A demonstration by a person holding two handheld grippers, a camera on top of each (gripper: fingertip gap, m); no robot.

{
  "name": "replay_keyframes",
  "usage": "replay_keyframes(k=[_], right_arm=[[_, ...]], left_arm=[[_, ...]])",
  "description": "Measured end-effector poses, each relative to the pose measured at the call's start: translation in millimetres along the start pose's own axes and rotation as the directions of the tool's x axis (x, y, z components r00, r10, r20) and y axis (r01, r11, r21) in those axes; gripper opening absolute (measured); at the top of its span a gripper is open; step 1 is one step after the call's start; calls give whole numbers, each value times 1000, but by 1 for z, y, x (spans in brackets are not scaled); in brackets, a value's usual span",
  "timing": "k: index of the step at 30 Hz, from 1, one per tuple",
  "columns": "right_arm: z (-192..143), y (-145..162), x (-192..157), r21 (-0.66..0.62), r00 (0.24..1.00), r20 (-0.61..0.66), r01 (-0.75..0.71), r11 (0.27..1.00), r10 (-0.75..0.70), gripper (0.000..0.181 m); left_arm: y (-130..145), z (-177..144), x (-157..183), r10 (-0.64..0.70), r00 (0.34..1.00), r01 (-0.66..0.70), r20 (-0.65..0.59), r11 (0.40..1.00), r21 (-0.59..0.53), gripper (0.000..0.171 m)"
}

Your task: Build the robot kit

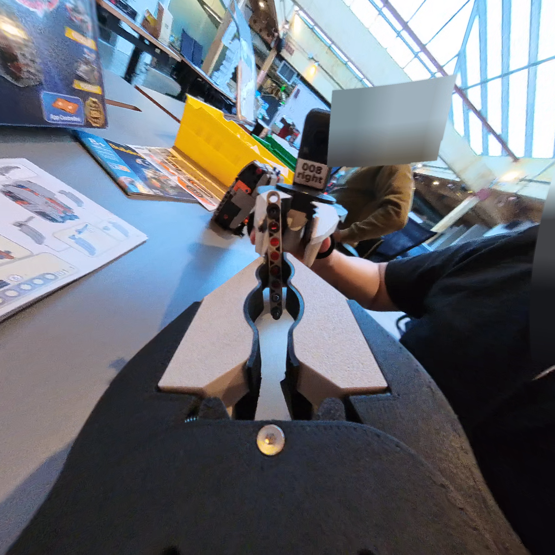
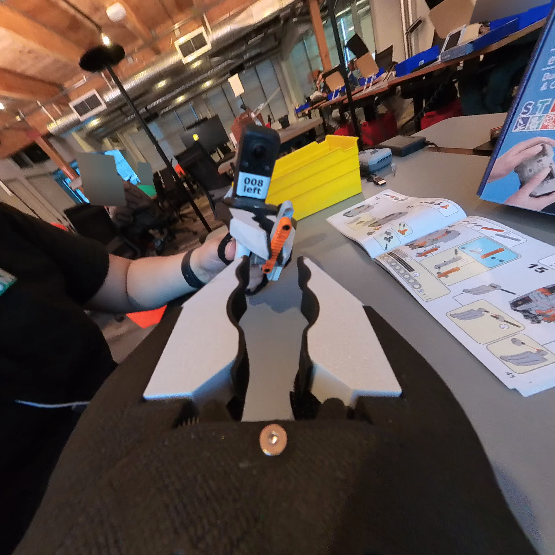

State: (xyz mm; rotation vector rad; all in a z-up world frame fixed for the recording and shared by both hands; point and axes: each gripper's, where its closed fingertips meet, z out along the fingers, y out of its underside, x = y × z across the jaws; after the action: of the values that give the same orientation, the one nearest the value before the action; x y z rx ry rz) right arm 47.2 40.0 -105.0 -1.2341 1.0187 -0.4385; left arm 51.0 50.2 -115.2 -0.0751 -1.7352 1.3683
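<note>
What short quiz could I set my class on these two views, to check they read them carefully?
1. True or false: the right hand-held gripper is shut on a part.
2. What does the left hand-held gripper grip? A: a screwdriver. B: a grey holed beam. C: a cable.
3. Fill the gap: the storage bin beyond the open booklet is coloured ____.

Key: 1 false, its jaws stand apart with nothing between them; 2 B; 3 yellow.
</note>
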Motion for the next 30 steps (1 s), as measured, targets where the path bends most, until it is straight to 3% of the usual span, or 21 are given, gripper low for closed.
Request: replay_keyframes(k=[3,6,9,14,20,23,30], right_arm=[[5,2,-1,17,998,32,-61,998,61,28],[6,4,-4,10,998,32,47,999,-47,27],[4,2,-7,8,993,40,111,994,-112,27],[6,3,-13,17,994,107,-8,1000,6,22],[6,6,-7,-4,995,81,-54,999,54,18],[5,5,0,2,996,48,-78,997,78,21],[7,15,10,-74,998,-57,-16,997,11,11]], left_arm=[[3,8,9,-102,990,102,-95,995,1,5],[4,13,12,-238,953,244,-189,970,9,5],[7,14,18,-283,924,289,-257,957,-14,5],[8,16,21,-307,905,313,-294,949,-29,5],[14,18,13,-234,949,232,-213,972,-35,5],[22,21,4,-147,982,140,-114,988,-73,5],[35,26,-4,-13,1000,12,-10,989,-148,6]])
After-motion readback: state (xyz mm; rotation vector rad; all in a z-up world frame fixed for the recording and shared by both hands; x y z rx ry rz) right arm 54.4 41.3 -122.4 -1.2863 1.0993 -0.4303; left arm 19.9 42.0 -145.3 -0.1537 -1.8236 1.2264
